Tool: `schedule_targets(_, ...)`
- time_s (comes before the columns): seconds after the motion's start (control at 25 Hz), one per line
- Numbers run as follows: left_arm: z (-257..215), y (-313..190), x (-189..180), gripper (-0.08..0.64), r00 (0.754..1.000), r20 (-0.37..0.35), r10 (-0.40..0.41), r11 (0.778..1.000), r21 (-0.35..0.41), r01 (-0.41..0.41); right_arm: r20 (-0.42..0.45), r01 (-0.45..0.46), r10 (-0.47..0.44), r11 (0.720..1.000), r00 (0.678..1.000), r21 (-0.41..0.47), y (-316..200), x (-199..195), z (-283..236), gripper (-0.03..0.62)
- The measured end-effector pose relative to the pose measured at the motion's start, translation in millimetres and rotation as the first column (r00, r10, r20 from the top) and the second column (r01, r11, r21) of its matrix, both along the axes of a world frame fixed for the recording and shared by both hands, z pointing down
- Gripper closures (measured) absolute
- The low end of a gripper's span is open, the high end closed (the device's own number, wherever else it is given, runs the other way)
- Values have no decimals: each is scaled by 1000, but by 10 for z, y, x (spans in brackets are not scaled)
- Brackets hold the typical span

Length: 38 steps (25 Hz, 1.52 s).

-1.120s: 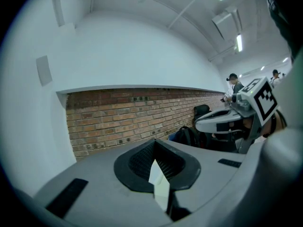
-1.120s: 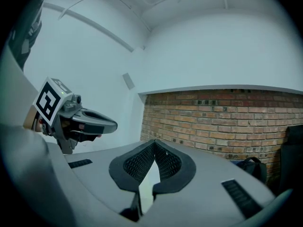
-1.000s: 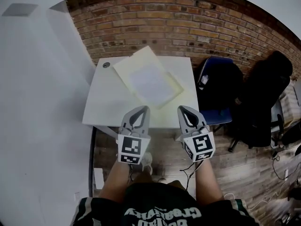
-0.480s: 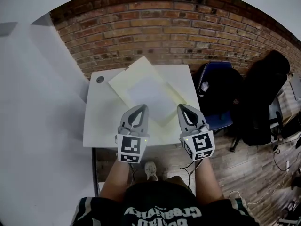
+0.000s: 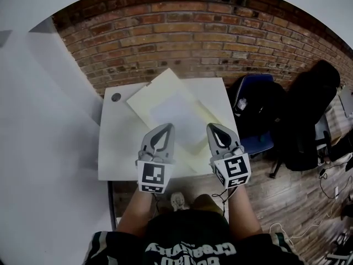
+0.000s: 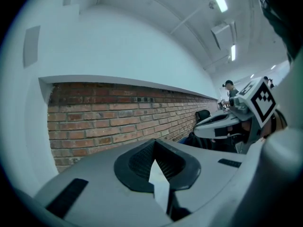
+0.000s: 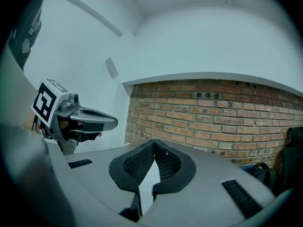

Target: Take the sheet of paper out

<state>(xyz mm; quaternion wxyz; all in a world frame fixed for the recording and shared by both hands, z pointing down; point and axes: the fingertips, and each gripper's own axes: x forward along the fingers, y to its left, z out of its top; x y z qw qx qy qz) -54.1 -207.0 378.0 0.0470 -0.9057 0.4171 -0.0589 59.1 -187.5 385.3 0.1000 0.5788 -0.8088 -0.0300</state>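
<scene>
Moved fwd over table [image 5: 113,148] since earlier: L gripper [image 5: 164,127], R gripper [image 5: 214,127], both pressed shut, empty. Just ahead, between both: sheet of paper [image 5: 177,110] in folder [image 5: 148,95], lying diagonal.

A white rectangular table [image 5: 118,148] stands with its far edge against the brick wall [image 5: 182,37], on a floor of wood planks [image 5: 287,203]; its top is plain and flat; near the far left corner sits a small round dark spot [image 5: 116,97], set into or lying on the surface, which one cannot be told; a large pale yellow folder [image 5: 146,98] lies flat on the right half, turned at an angle, one corner pointing to the far edge and the opposite end reaching close to the near edge; a white sheet [image 5: 176,114] shows within the folder's outline, near its middle; the left half of the top is bare.
</scene>
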Motion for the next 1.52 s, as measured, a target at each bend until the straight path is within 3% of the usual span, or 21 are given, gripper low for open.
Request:
schedule_targets(0.56, 120, -539, 55, 560, 995, 12, -98, 995, -25, 98, 14, 115, -114, 990, 993, -79, -731, 94, 254, 598)
schedule_targets(0.88, 254, -833, 387, 560, 993, 20, -115, 992, -49, 116, 42, 179, -175, 975, 984, -132, -1193, 279, 490, 598)
schedule_targets(1.2, 343, -1135, 661, 560, 983, 29, -182, 981, -63, 183, 57, 260, -254, 951, 966, -170, -1570, 450, 717, 598)
schedule_targets(1.52, 375, -1255, 675, 560, 964, 64, -258, 964, -51, 262, 98, 362, -348, 896, 932, -258, -1852, 429, 1084, 544)
